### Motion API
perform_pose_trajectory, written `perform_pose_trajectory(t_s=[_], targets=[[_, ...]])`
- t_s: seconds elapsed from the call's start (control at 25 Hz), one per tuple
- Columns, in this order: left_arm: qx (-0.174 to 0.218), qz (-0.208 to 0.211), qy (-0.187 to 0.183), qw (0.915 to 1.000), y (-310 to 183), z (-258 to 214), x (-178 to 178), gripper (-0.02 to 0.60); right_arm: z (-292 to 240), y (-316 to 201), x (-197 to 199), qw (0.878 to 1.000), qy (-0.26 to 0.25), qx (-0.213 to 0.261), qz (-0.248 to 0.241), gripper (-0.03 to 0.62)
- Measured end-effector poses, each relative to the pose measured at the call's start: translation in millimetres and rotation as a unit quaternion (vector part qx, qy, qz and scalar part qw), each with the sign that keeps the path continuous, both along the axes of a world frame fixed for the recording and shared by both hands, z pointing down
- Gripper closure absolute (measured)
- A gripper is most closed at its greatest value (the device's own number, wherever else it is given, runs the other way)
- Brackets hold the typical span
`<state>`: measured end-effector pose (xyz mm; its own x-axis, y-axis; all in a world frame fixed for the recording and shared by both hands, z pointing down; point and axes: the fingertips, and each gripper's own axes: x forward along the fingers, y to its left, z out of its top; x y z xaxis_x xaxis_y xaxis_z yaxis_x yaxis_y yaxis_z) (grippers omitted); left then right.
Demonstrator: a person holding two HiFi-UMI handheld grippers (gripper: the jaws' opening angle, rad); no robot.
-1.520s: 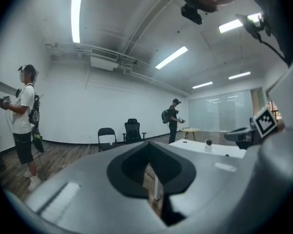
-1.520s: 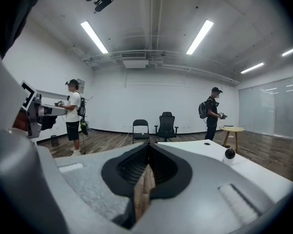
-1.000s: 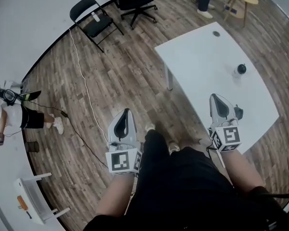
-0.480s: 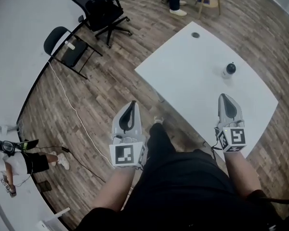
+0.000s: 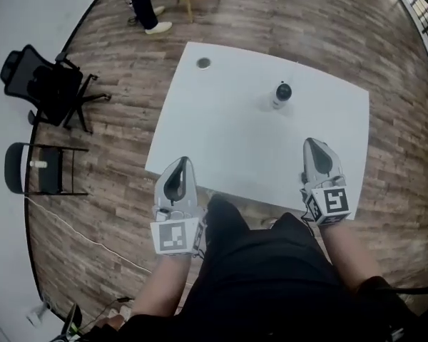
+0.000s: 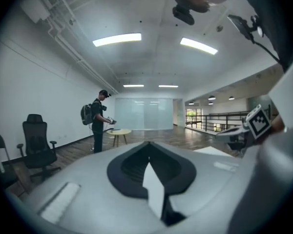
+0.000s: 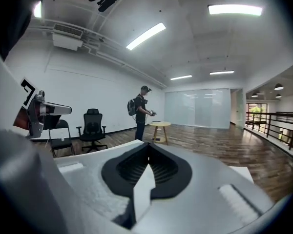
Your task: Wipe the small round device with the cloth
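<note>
Here, the left gripper (image 5: pixel 178 168) hangs closed and empty at the table's (image 5: pixel 221 120) near edge; the device (image 5: pixel 282 92) stands farther back, well apart from the right gripper (image 5: pixel 316 150), likewise closed and empty

Open tabletop (image 5: pixel 221 127) around small round device (image 5: pixel 282 92)

The white rectangular table (image 5: pixel 221 127) looks smooth and matt. The left gripper (image 5: pixel 182 164) and right gripper (image 5: pixel 314 146) have matt grey plastic shells.
</note>
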<state>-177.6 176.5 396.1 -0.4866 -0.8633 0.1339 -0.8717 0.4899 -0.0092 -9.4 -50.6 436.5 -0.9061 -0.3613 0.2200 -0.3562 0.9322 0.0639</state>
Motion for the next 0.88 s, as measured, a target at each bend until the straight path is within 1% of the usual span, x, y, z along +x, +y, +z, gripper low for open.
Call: perform_pose_trajectory(t_s=[0.04, 0.16, 0.24, 0.36, 0.56, 0.68, 0.72, 0.8, 0.88], targets=[[-0.004, 0.021, -0.002, 0.9998, -9, 2, -6, 0.577, 0, -2, 2, 1.0, 0.003, 0.0, 0.017, 0.591], [0.0, 0.072, 0.021, 0.9972, -42, 1, -20, 0.577, 4, -8, 9, 0.998, 0.012, -0.002, 0.069, 0.591], [-0.013, 0.113, 0.009, 0.9935, -57, 10, -32, 0.577, 7, -11, 13, 0.994, 0.017, -0.009, 0.109, 0.591], [-0.027, 0.172, -0.002, 0.9847, -82, 15, -46, 0.577, 4, -12, 18, 0.985, 0.018, -0.009, 0.169, 0.591], [-0.007, 0.253, 0.003, 0.9675, -123, 2, -50, 0.577, -12, -7, 36, 0.967, 0.012, 0.016, 0.256, 0.591], [-0.004, 0.285, -0.001, 0.9586, -145, -1, -42, 0.577, -24, -13, 61, 0.956, 0.019, 0.033, 0.292, 0.591], [0.005, 0.291, 0.006, 0.9567, -152, -5, -36, 0.577, -26, -15, 71, 0.952, 0.024, 0.035, 0.303, 0.591], [0.029, 0.298, 0.031, 0.9536, -161, -17, -23, 0.577, -27, -21, 89, 0.947, 0.032, 0.036, 0.319, 0.591], [0.035, 0.299, 0.041, 0.9529, -165, -20, -16, 0.577, -19, -28, 99, 0.945, 0.04, 0.033, 0.324, 0.591]])
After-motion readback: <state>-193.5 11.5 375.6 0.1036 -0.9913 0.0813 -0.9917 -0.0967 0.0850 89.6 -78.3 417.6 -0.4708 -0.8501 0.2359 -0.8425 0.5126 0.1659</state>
